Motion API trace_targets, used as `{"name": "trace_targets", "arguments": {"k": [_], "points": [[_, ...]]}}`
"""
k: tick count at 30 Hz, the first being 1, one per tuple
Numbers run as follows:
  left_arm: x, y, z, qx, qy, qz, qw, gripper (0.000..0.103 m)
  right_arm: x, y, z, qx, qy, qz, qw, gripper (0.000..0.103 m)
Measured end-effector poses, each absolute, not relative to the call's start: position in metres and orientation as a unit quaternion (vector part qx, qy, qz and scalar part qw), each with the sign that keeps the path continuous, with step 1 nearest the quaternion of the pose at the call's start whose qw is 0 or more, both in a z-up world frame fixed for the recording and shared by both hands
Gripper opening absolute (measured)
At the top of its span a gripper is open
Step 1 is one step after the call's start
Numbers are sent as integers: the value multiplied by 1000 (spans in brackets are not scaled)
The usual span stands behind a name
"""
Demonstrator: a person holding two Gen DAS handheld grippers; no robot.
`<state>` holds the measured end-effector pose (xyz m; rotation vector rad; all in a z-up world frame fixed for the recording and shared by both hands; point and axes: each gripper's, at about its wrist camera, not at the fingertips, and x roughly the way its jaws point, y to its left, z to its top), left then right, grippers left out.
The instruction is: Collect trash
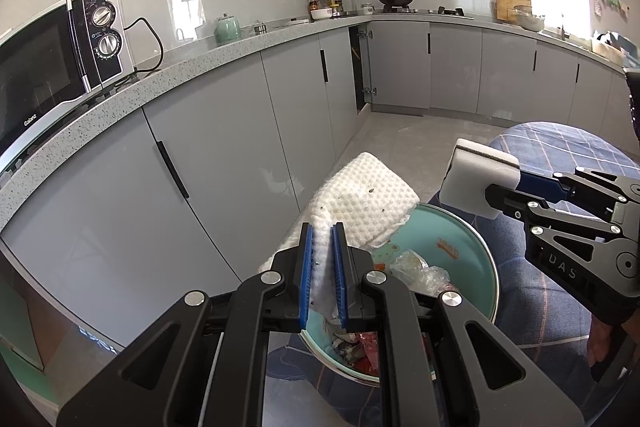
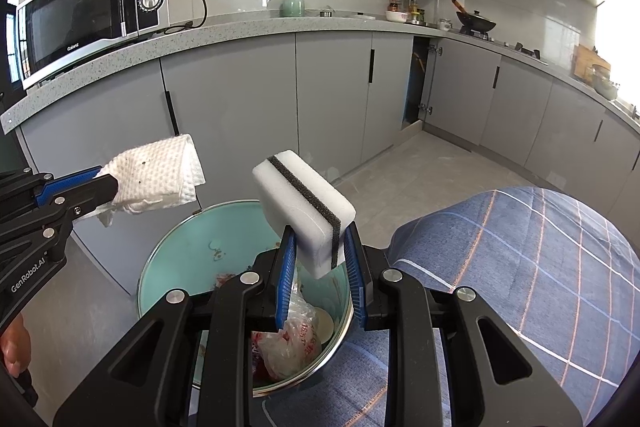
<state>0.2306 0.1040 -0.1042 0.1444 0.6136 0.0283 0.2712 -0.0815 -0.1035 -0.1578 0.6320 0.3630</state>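
Note:
A folded white paper towel (image 1: 370,203) with dark specks sticks out of my left gripper (image 1: 323,259), whose blue pads are shut on it; it hangs over the rim of a round teal bin (image 1: 448,239). In the right wrist view the same paper towel (image 2: 156,175) is held at the left by the left gripper (image 2: 94,183). My right gripper (image 2: 320,267) is shut on a white sponge (image 2: 304,203) with a dark stripe, above the teal bin (image 2: 180,247). The sponge (image 1: 476,175) also shows at the right of the left wrist view. Plastic wrappers (image 2: 288,347) lie inside the bin.
Grey cabinets (image 1: 224,155) under a speckled counter run close behind the bin; one corner door stands ajar (image 1: 360,67). A microwave (image 1: 52,55) sits on the counter. A person's leg in blue checked fabric (image 2: 520,267) is right of the bin. Grey floor (image 2: 420,179) stretches beyond.

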Motion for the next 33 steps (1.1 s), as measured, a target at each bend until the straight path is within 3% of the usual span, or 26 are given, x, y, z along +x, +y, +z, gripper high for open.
{"name": "trace_targets", "arguments": {"k": [5, 7, 8, 9, 11, 15, 19, 27, 33], "points": [[231, 104, -105, 72, 303, 10, 950, 15, 272, -83, -104, -75, 307, 177, 932, 28], [232, 105, -105, 73, 303, 12, 950, 18, 271, -84, -104, -70, 303, 180, 933, 32], [232, 105, -105, 73, 305, 12, 950, 23, 271, -85, -104, -68, 302, 182, 933, 40], [232, 106, -105, 73, 304, 13, 950, 28, 270, -85, -104, -65, 300, 183, 934, 51], [231, 108, -104, 71, 299, 26, 951, 70, 269, -88, -103, -59, 295, 182, 936, 58], [230, 109, -104, 75, 298, 26, 951, 70, 268, -93, -102, -49, 295, 179, 937, 63], [226, 112, -102, 78, 293, 40, 952, 89, 261, -104, -97, -30, 295, 173, 939, 66], [207, 122, -87, 58, 266, 54, 961, 92, 220, -125, -77, -8, 271, 159, 949, 74], [191, 119, -73, 62, 239, 52, 968, 97, 200, -133, -62, -12, 249, 145, 958, 75]]}}
